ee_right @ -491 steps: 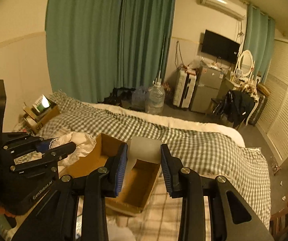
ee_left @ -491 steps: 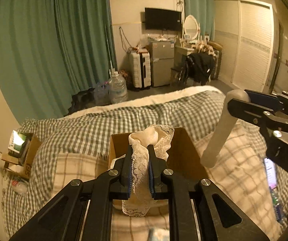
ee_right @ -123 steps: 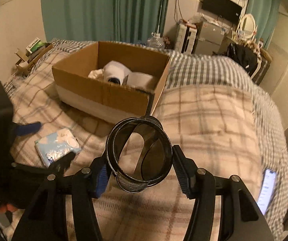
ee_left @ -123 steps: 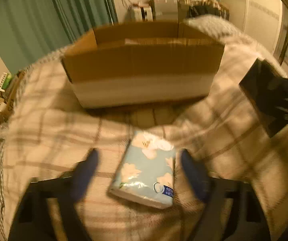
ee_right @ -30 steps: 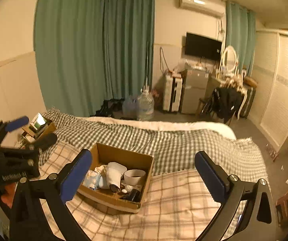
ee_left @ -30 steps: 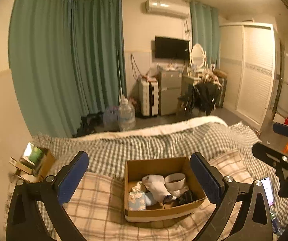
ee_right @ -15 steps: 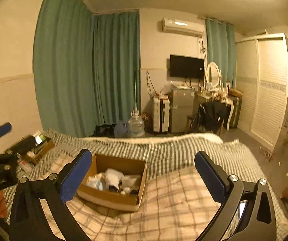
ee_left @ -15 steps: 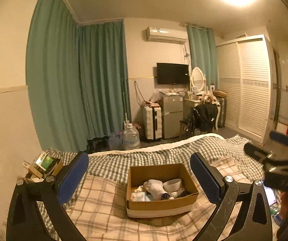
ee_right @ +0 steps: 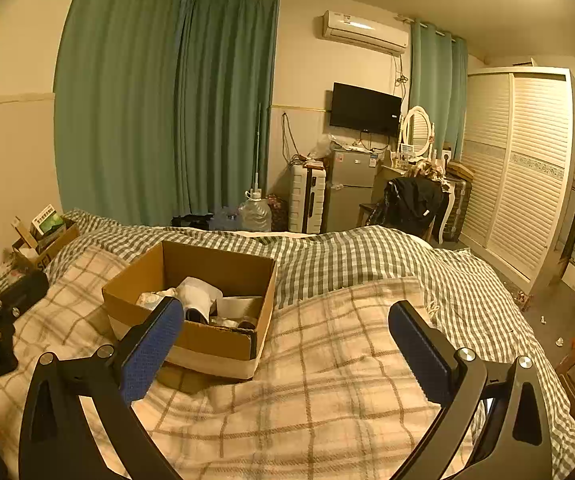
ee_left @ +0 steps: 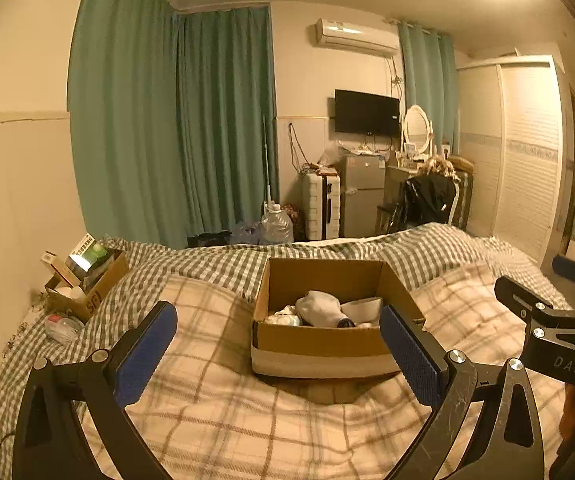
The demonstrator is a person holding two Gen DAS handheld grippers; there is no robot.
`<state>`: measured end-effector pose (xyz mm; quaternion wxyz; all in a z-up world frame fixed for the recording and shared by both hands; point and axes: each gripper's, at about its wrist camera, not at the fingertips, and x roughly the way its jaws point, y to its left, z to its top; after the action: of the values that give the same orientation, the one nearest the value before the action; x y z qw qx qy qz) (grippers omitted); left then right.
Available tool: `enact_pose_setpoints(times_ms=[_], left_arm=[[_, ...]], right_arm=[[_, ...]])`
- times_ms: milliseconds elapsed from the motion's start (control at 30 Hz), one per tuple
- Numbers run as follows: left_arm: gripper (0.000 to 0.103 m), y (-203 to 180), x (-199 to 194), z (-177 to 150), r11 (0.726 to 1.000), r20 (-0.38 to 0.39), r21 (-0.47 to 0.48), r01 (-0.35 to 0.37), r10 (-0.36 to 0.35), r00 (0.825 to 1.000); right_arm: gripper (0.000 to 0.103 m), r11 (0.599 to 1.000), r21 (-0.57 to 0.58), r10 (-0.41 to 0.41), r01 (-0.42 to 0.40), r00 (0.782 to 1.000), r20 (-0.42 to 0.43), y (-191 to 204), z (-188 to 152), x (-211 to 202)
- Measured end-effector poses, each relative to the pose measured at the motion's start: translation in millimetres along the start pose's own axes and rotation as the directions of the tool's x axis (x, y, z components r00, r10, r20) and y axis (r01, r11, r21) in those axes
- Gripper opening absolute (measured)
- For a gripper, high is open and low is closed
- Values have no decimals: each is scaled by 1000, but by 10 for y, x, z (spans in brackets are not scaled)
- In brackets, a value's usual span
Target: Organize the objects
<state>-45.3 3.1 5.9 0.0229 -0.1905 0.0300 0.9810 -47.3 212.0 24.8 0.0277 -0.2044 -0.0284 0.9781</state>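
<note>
The box sits open on the bed, on the beige plaid blanket, with its flaps up and a pale band along its base. Inside it lie a white rolled sock, a pale cup tipped on its side, a light blue tissue pack at the left end, and some dark small things at the right end that are too dim to name.

The left gripper is held above the blanket in front of the box, its blue-padded fingers spread wide apart with nothing between them; through the gap the box shows, well apart from both pads. The right gripper hangs to the right of the box, its fingers likewise wide apart and holding nothing; its left pad overlaps the box's near edge in the right wrist view, but whether it touches cannot be told. Each gripper shows at the edge of the other's view.

Beyond the blanket runs a green checked quilt. At the bed's left edge stands a small carton of packets, with a crumpled bottle near it. Past the bed are green curtains, a water jug, a suitcase, a small fridge, a chair hung with dark clothes, a wall TV, an oval mirror, an air conditioner and a louvred wardrobe.
</note>
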Motion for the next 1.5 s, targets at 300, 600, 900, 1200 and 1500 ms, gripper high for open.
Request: enact_pose_setpoints(times_ms=[300, 600, 900, 1200, 1500], left_arm=[[103, -17, -35, -4, 1000, -6, 4, 15, -15, 1000], [103, -26, -19, -58, 1000, -11, 21, -1, 1, 1000], [103, -11, 15, -96, 1000, -33, 7, 3, -3, 999], [103, 8, -10, -88, 999, -33, -10, 32, -33, 999], [103, 6, 14, -96, 1000, -44, -9, 25, -26, 999]], right_arm=[[103, 1000, -14, 13, -13, 1000, 2, 42, 3, -42], [103, 1000, -18, 10, -10, 1000, 6, 69, -3, -50], [103, 1000, -19, 10, -10, 1000, 1, 49, -16, -44], [103, 1000, -19, 8, -8, 1000, -1, 42, -31, -38], [103, 1000, -17, 13, -13, 1000, -10, 49, -43, -13]])
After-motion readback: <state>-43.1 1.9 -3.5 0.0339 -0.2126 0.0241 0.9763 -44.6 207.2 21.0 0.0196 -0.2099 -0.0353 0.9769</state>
